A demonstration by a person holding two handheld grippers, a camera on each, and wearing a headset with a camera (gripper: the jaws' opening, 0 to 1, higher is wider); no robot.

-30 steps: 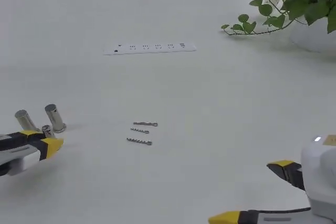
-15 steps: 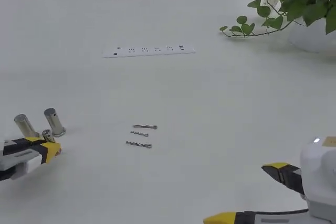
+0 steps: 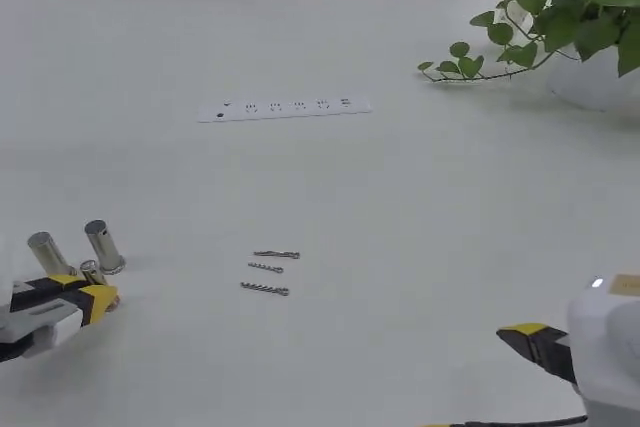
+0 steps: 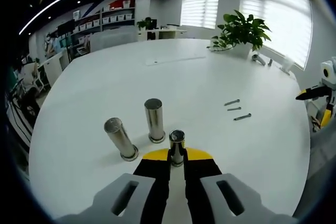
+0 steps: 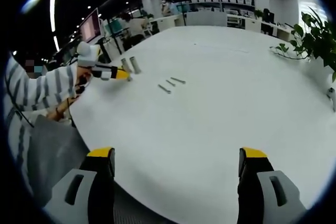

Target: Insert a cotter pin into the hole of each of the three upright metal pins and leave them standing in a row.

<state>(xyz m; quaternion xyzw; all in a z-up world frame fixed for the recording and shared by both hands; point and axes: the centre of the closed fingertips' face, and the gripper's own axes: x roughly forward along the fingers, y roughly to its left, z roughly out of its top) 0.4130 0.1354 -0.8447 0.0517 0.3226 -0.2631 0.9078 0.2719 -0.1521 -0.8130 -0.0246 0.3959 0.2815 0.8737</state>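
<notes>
Your left fingers point(image 4: 153, 167) pinch the nearest pin point(image 4: 177, 142). Two more pins point(image 4: 154, 120) stand just beyond them, with the cotter pins point(image 4: 234, 109) farther right. Your right fingers point(image 5: 101, 163) are spread wide over the white counter point(image 4: 210, 77). A plant point(image 4: 239, 30) sits far off.

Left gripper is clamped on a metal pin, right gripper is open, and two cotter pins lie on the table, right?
No: three cotter pins lie on the table, as the head view shows. The left gripper is shut on a metal pin; the right gripper is open.
</notes>
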